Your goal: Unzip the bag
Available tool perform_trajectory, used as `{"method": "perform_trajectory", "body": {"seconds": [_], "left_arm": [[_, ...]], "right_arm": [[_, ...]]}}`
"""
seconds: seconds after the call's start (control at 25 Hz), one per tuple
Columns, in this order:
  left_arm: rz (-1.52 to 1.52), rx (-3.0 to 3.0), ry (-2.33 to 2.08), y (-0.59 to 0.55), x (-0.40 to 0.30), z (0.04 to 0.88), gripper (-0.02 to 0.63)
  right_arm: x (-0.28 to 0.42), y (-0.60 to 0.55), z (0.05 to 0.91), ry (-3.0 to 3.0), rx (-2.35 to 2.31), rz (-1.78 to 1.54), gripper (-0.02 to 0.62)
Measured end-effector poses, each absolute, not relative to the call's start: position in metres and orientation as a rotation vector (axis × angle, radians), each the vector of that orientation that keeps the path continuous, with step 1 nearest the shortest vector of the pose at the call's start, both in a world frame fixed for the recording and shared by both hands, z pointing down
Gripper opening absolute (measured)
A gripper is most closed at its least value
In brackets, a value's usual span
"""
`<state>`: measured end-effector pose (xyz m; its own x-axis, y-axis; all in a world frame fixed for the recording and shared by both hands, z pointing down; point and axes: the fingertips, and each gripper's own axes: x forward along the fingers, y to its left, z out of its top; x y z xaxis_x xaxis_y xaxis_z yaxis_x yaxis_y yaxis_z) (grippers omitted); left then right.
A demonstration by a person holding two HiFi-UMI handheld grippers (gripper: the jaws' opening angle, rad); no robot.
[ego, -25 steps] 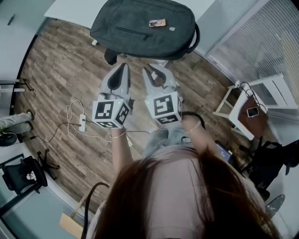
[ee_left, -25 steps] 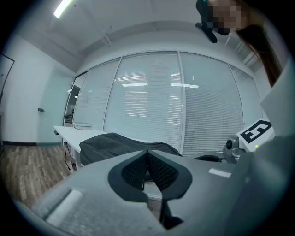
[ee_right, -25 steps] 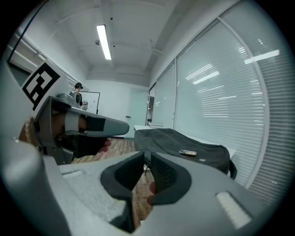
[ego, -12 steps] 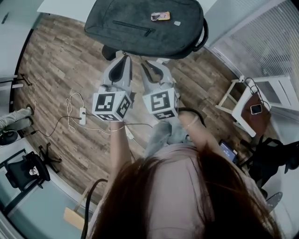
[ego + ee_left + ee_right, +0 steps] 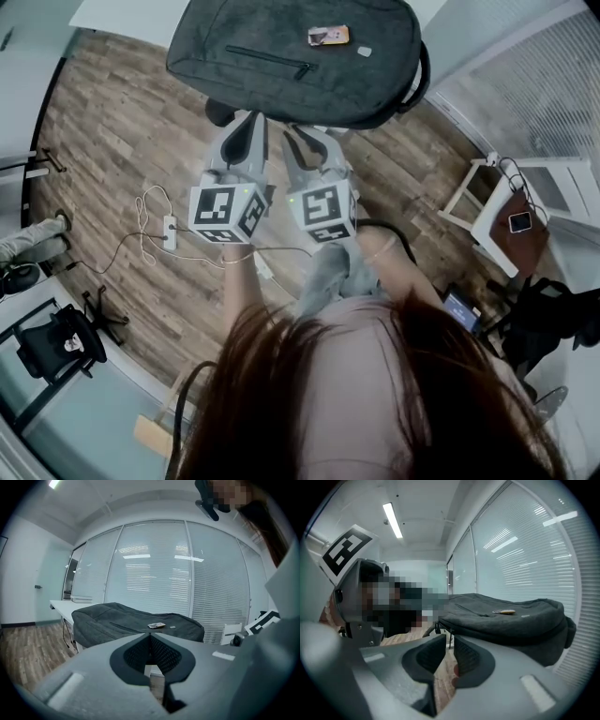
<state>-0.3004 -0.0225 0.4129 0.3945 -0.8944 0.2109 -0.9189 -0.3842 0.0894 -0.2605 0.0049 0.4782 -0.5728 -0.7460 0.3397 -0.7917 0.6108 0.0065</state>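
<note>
A dark grey backpack lies flat on a white table, with its front-pocket zipper closed and a small orange tag on top. The left gripper and the right gripper hang side by side in front of the table's near edge, short of the bag and touching nothing. In the left gripper view the left gripper is shut and empty, with the backpack beyond it. The right gripper has a narrow gap between its pads and holds nothing, and the backpack lies ahead to its right.
Below the grippers is wood floor, with a power strip and cables to the left. A white stool bearing small items stands at the right, and a black chair at the lower left. Window blinds run behind the table.
Both grippers have sunk a little and edged forward toward the backpack. Their jaws look the same as before.
</note>
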Motion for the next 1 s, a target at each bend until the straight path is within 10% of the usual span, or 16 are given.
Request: {"method": "perform_trajectory", "body": {"seconds": [1.0], "left_arm": [[0.354, 2.468, -1.386, -0.066, -0.28, 0.437, 0.009]], "right_arm": [[-0.272, -0.012, 0.482, -2.565, 1.461, 0.618, 0.044]]}}
